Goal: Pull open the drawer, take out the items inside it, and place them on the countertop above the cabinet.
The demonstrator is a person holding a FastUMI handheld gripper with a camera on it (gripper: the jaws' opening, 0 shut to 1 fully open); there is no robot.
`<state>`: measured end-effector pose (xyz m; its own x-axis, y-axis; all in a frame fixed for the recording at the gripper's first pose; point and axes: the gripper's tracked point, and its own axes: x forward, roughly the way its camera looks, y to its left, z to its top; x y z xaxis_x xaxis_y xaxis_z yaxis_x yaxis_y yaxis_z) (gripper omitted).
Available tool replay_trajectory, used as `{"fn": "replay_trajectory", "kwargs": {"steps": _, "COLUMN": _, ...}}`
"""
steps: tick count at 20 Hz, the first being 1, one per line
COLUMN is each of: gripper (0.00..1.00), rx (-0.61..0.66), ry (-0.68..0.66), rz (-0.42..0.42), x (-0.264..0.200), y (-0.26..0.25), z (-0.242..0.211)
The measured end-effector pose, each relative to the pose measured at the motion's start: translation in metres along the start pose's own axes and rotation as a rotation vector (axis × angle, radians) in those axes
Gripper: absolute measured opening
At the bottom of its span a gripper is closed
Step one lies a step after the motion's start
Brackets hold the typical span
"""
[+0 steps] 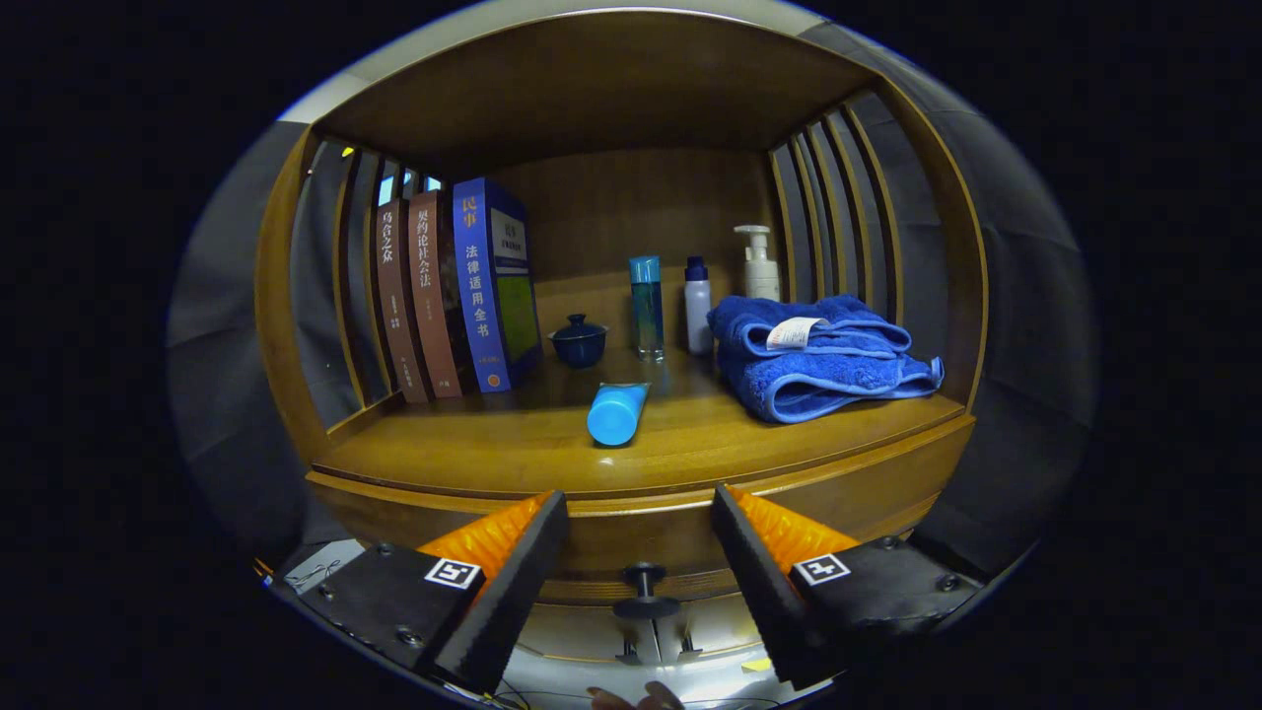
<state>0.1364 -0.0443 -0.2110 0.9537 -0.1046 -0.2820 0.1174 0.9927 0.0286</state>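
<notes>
My gripper (641,513) is open, its fingers wide apart and nothing between them. Below and between the fingers the drawer front carries a dark round knob (644,590); the drawer (641,542) looks shut and its inside is hidden. Above it lies the wooden countertop (493,454) inside an open shelf niche. A blue tube (617,412) lies on its side on the countertop, just beyond the fingertips.
On the countertop stand three upright books (454,291) at the left, a small dark lidded cup (578,340), a blue bottle (647,306), a white bottle (697,304), a pump bottle (759,264) and a folded blue towel (818,355) at the right. Slatted side walls (838,207) enclose it.
</notes>
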Motion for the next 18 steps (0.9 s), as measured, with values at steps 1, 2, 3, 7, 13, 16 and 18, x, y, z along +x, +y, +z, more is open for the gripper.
{"fn": "replay_trajectory", "kwargs": {"steps": 1, "gripper": 1.00, "rx": 0.005, "ry": 0.009, "rz": 0.017, "x": -0.002, "y": 0.004, "z": 0.001}}
{"fn": "replay_trajectory", "kwargs": {"steps": 2, "gripper": 1.00, "rx": 0.009, "ry": 0.009, "rz": 0.022, "x": -0.006, "y": 0.005, "z": 0.004}}
{"fn": "replay_trajectory", "kwargs": {"steps": 3, "gripper": 1.00, "rx": 0.014, "ry": -0.005, "rz": 0.022, "x": -0.012, "y": 0.004, "z": 0.012}}
{"fn": "replay_trajectory", "kwargs": {"steps": 7, "gripper": 1.00, "rx": 0.004, "ry": -0.112, "rz": 0.044, "x": -0.049, "y": 0.010, "z": 0.066}}
{"fn": "replay_trajectory", "kwargs": {"steps": 13, "gripper": 0.99, "rx": 0.005, "ry": -0.235, "rz": 0.103, "x": -0.125, "y": 0.033, "z": 0.177}}
{"fn": "replay_trajectory", "kwargs": {"steps": 16, "gripper": 0.99, "rx": 0.009, "ry": -0.260, "rz": 0.118, "x": -0.156, "y": 0.039, "z": 0.205}}
{"fn": "replay_trajectory", "kwargs": {"steps": 18, "gripper": 0.99, "rx": 0.001, "ry": -0.274, "rz": 0.113, "x": -0.172, "y": 0.040, "z": 0.215}}
